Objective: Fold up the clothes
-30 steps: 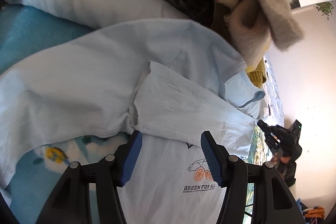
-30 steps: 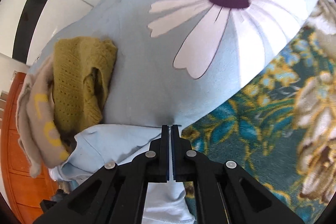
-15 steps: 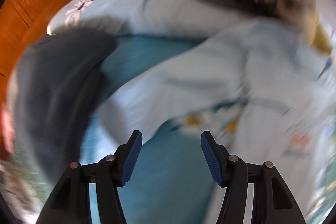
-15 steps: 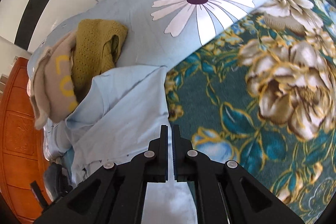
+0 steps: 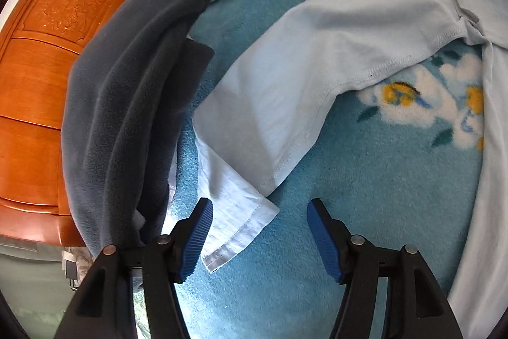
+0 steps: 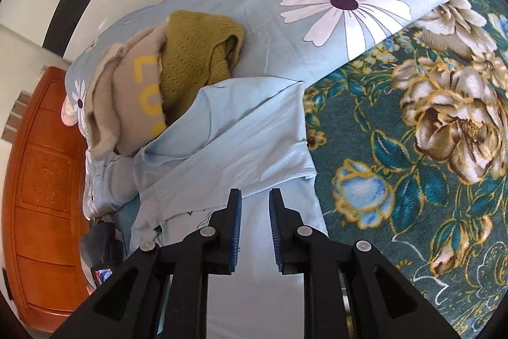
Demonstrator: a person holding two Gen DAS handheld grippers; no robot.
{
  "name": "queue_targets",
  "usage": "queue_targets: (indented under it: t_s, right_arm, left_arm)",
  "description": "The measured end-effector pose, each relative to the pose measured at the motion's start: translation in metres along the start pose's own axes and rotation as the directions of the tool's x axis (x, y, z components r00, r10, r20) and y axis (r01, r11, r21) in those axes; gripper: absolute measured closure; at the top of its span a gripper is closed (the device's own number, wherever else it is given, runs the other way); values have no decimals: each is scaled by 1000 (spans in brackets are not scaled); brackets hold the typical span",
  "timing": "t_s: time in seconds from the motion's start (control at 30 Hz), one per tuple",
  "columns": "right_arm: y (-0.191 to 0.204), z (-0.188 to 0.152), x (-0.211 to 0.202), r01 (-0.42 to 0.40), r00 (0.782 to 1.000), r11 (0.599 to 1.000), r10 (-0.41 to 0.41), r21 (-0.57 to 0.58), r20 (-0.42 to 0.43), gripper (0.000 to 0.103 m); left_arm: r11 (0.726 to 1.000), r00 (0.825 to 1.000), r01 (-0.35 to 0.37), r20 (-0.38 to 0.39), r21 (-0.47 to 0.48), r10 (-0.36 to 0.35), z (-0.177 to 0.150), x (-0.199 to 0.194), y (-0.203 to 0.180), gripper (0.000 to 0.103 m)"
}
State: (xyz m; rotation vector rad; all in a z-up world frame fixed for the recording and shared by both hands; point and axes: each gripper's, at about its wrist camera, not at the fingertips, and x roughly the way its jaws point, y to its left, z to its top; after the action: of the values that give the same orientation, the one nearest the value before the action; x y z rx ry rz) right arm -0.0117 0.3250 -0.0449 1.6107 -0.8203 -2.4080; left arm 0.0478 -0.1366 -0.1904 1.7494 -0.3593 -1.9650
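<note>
Two tongs: both over one pale blue shirt (image 5: 317, 59) spread on the bed.
Left tongs (image 5: 256, 239): jaws wide apart, empty; they have just opened a little further, with the cuff (image 5: 235, 227) lying below and between the blue pads (image 5: 197, 240), not pinched.
Right tongs (image 6: 255, 231): jaws just parting to a narrow gap, nothing clamped; the shirt's body (image 6: 254, 145) lies flat beneath.
Shirt position: sleeve (image 5: 285, 104) stretched across the teal fleece blanket (image 5: 365, 196), its end doubled back near the cuff; the opposite side appears already folded inward, edge near the floral blanket (image 6: 412, 148).
Neighbours: dark fleece garment (image 5: 127, 104) just beside the cuff, against the wooden headboard (image 5: 38, 59); mustard knit (image 6: 197, 50) and beige garment (image 6: 127, 104) piled at the collar end.
Step in hand (judged): taking the sleeve end to fold it across the body.
Doing it well: lower the left pads astride the cuff only, clear of the dark fleece; pinch both layers together; lift slightly before carrying over, so the blanket pile does not drag.
Risk: catching the blanket with the cuff.
</note>
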Motion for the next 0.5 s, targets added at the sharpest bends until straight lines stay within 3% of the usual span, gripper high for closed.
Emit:
queue_targets:
  t_s: [0.13, 0.2, 0.23, 0.3, 0.43, 0.5]
  right_arm:
    - [9, -8, -4, -16, 1000, 1000, 16, 2, -7, 84]
    - [15, -11, -8, -19, 1000, 1000, 19, -15, -10, 84]
    - [17, -13, -10, -20, 1000, 1000, 20, -24, -11, 84]
    - [22, -16, -15, -23, 1000, 999, 22, -37, -13, 84]
    - [26, -21, -26, -42, 999, 998, 42, -42, -7, 84]
    - [26, -23, -33, -48, 999, 998, 48, -49, 1, 84]
  left_arm:
    - [999, 999, 40, 3, -34, -40, -1, 5, 13, 38]
    - [998, 999, 55, 4, -39, -55, -2, 6, 17, 43]
    - [997, 998, 63, 3, -39, -63, -3, 6, 19, 49]
    - [996, 997, 76, -10, -53, -76, -4, 10, 24, 78]
    - [987, 992, 117, -31, -109, -121, -5, 17, 41, 97]
    - [984, 991, 127, -12, -124, -130, -7, 12, 50, 99]
